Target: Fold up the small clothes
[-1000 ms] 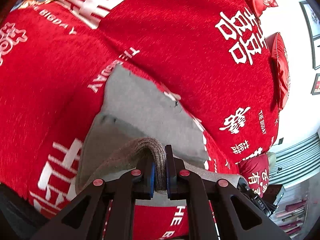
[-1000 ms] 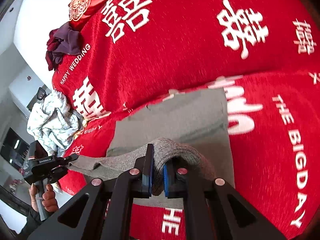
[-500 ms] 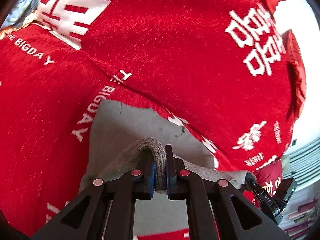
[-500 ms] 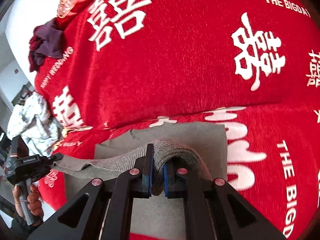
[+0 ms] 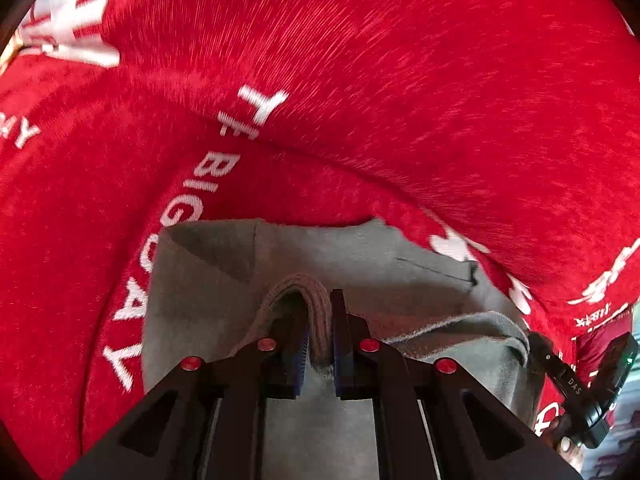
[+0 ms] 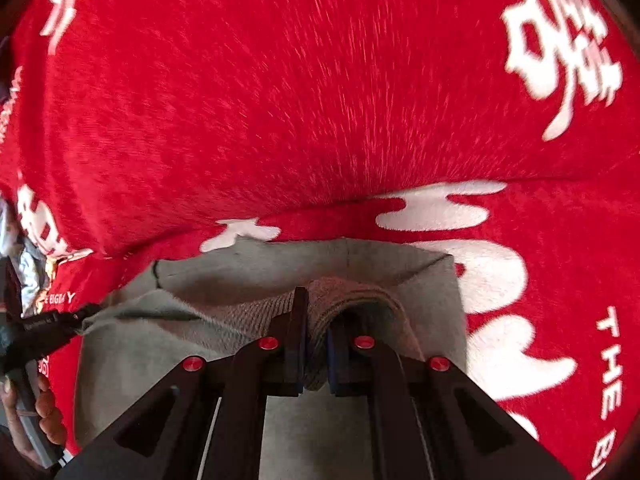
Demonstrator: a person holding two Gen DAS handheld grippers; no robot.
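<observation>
1. Left gripper (image 5: pixel 320 344): fingers (image 5: pixel 340 332) closed tight on a ribbed, bunched hem of the grey garment (image 5: pixel 200 288); fabric arched up between the blue pads.
2. Right gripper (image 6: pixel 316 356): fingers (image 6: pixel 298 328) likewise clamped on a ribbed fold of the grey garment (image 6: pixel 248 264); no gap visible beside the cloth.
3. Held edge: stretched as a raised band from one gripper to the other, lifted above the lower layer of the same garment.
4. Lower layer: spread flat on the red cover (image 5: pixel 400 100), far edge close to the crease where the seat meets the backrest; one far corner turned over, seen at upper left in the left wrist view.
5. Opposite gripper: visible at the right edge of the left wrist view (image 5: pixel 576 392) and at the left edge of the right wrist view (image 6: pixel 40 328), each pinching its end of the band.
6. Person's hand (image 6: pixel 44 412): wrapped around the left gripper handle, lower left in the right wrist view.
7. Red cover: white characters and "THE BIGDAY" lettering around the garment.
</observation>
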